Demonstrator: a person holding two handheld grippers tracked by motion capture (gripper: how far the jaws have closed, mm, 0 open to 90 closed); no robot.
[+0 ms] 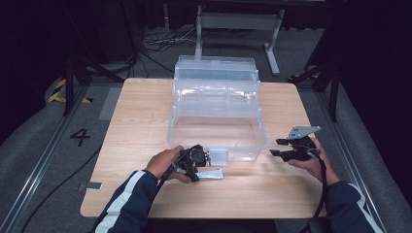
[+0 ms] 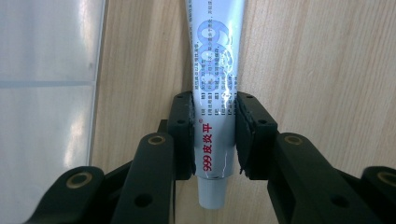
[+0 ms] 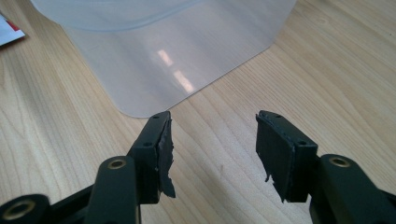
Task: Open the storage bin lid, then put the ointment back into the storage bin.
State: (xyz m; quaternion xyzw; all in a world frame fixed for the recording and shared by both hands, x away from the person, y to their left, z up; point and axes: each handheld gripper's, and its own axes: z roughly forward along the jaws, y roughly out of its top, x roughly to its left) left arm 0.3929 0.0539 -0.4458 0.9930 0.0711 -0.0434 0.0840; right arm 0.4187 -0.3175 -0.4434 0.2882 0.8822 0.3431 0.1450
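Observation:
A white and silver ointment tube [image 1: 212, 174] with red print lies on the wooden table just in front of the clear plastic box [image 1: 257, 141]. My left gripper [image 1: 197, 172] points down at the tube's near end. In the left gripper view the tube [image 2: 215, 56] runs up between the jaws, cap end toward the camera, and both pads [image 2: 245, 135] press on its sides, so my left gripper [image 2: 214, 119] is shut on it. My right gripper [image 1: 275, 147] hovers at the box's right front corner. It stands open [image 3: 212, 140] with only bare tabletop between its jaws.
The open clear box has stepped tiers rising toward the back, and its frosted wall [image 2: 46, 93] is just left of the tube. Its rounded corner [image 3: 163, 56] lies ahead of the right jaws. A red and white scrap [image 3: 9, 28] lies beyond. Table [image 1: 141, 121] edges are near both forearms.

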